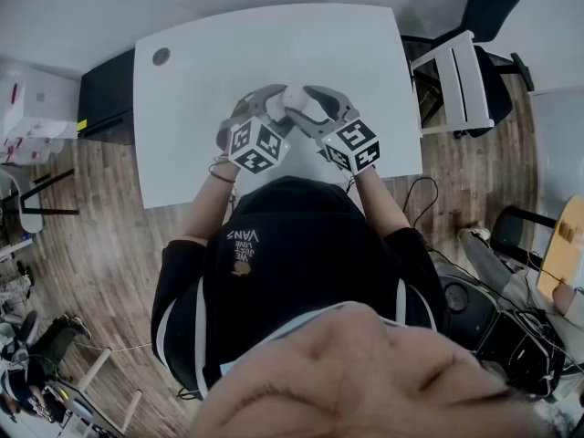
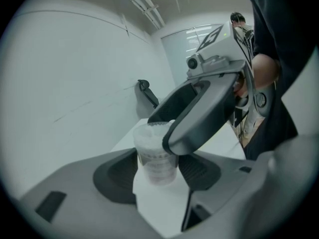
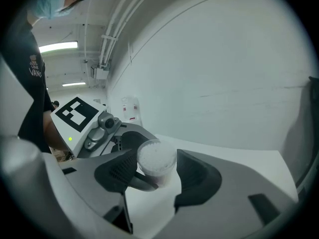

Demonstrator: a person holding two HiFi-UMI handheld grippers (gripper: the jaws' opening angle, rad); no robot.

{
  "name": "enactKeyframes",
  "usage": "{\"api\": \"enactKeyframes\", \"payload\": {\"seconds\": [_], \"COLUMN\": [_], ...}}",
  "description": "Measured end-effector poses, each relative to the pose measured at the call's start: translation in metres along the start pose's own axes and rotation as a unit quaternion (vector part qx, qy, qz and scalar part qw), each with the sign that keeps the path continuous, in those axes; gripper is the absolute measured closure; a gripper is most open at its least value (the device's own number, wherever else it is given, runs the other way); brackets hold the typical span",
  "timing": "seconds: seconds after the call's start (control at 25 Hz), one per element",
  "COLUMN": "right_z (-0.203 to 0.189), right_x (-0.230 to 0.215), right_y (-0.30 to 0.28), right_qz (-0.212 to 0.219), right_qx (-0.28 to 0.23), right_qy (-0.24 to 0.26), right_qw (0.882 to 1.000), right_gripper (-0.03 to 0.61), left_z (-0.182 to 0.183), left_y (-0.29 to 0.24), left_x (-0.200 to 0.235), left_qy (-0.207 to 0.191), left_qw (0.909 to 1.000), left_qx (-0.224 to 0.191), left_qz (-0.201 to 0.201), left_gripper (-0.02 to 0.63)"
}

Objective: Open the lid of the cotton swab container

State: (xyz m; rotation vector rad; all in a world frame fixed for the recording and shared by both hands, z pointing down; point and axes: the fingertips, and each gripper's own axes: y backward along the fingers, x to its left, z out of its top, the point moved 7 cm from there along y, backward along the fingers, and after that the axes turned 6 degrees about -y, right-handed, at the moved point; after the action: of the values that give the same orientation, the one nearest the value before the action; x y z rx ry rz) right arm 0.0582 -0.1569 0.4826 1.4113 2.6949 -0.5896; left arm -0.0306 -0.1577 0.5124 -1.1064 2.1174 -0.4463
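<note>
Container (image 2: 155, 159) gripped in your left tongs (image 2: 158, 169), lid (image 3: 156, 156) clenched in your right tongs (image 3: 157, 174); a skewed pull risked spilling it.

L gripper (image 2: 158, 172) & R gripper (image 3: 155, 176) close round container (image 2: 149, 143), tabletop (image 1: 201, 80) open on all sides

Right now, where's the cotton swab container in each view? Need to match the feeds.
Head view: cotton swab container at table centre, mostly hidden where the two grippers meet.
Left gripper view: lower centre, upright between the left gripper jaws.
Right gripper view: lower centre, between the right gripper jaws, swab tips showing at its top.
Shared landmark: the white table under it.
</note>
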Motion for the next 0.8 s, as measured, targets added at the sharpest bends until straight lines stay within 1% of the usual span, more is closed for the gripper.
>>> {"api": "enactKeyframes", "payload": {"seconds": [0.2,0.36,0.52,0.8], "right_z": [0.005,0.005,0.008,0.013], "right_x": [-0.002,-0.004,-0.007,-0.010], "right_y": [0.003,0.006,0.006,0.013], "right_qz": [0.022,0.029,0.030,0.013], "right_qx": [-0.016,-0.019,-0.028,-0.051], "right_qy": [-0.031,-0.037,-0.042,-0.034], "right_qw": [0.999,0.999,0.998,0.998], "right_gripper": [0.327,0.327,0.327,0.323], "left_z": [0.000,0.001,0.003,0.004], "left_y": [0.000,0.000,0.000,0.001], "left_x": [0.002,0.000,0.003,0.004], "left_qy": [0.001,0.008,0.022,0.030], "left_qw": [1.0000,0.9999,0.9993,0.9990], "left_qx": [-0.004,-0.015,-0.029,-0.032], "left_qz": [0.001,-0.001,-0.004,0.000], "left_gripper": [0.353,0.353,0.354,0.354]}}
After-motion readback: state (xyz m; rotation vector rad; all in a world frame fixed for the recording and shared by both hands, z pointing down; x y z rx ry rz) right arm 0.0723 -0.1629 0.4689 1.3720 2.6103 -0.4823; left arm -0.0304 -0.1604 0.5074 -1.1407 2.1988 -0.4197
